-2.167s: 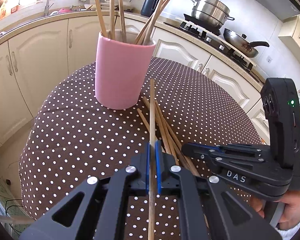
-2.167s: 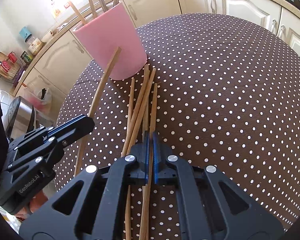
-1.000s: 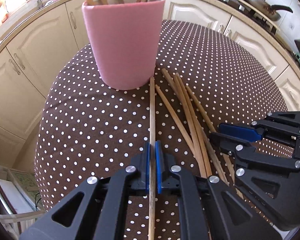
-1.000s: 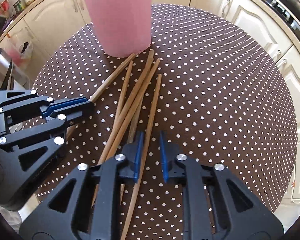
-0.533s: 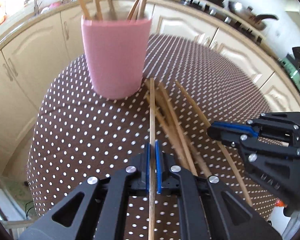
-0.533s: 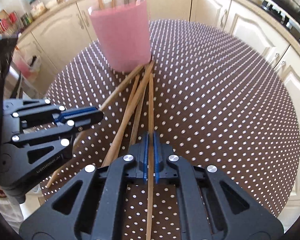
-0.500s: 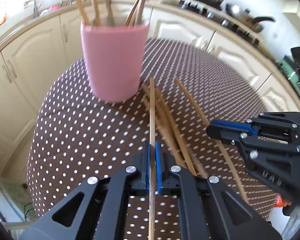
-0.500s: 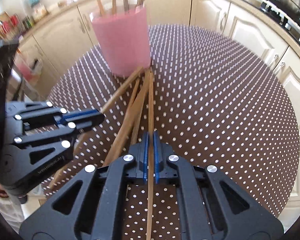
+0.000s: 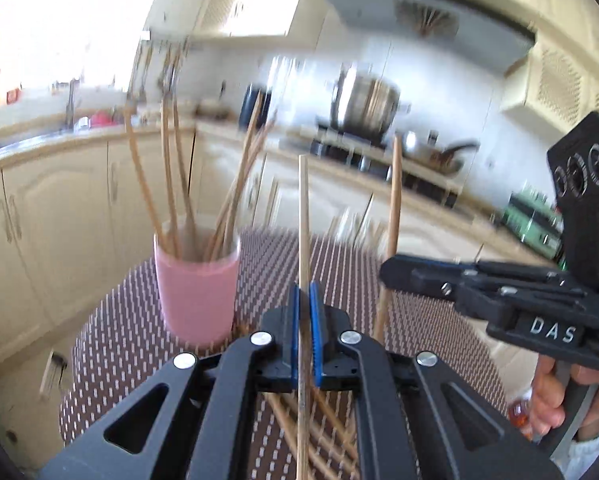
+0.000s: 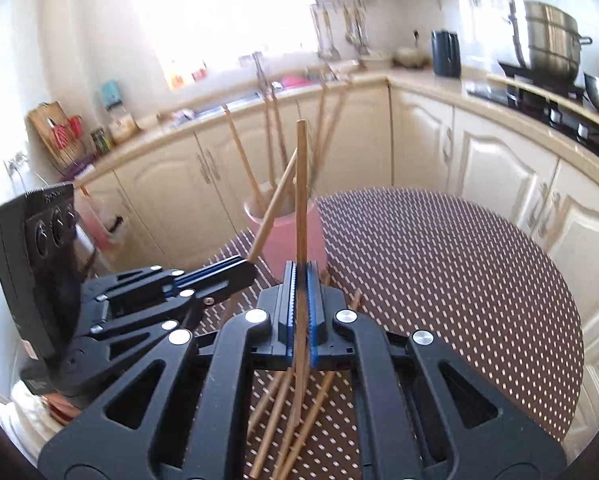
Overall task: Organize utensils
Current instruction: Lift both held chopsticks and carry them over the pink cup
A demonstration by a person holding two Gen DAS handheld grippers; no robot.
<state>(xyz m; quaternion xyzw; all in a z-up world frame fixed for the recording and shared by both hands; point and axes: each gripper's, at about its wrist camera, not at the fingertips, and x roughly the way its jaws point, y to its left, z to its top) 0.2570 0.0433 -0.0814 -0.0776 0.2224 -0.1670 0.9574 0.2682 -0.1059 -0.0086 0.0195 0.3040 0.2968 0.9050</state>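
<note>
My left gripper (image 9: 304,294) is shut on a wooden chopstick (image 9: 302,208) that points up and forward. The pink cup (image 9: 197,292), holding several chopsticks, stands on the dotted table (image 9: 131,332) ahead and to the left. My right gripper (image 10: 299,276) is shut on another chopstick (image 10: 300,184), raised in front of the pink cup (image 10: 287,240). Each gripper shows in the other's view, right gripper (image 9: 389,270) and left gripper (image 10: 247,268), both lifted off the table. Several loose chopsticks (image 10: 275,412) lie on the cloth below the jaws.
Cream cabinets (image 10: 495,168) and a counter ring the round table (image 10: 439,272). A steel pot (image 10: 547,44) sits on the stove at the right, beside a dark kettle (image 10: 445,54). A person's hand (image 9: 551,400) grips the right gripper's handle.
The right gripper closed on a chopstick lying on the cloth. Both grippers then rose and tipped upward, lifting their chopsticks off the table; the cup now looks smaller and farther.
</note>
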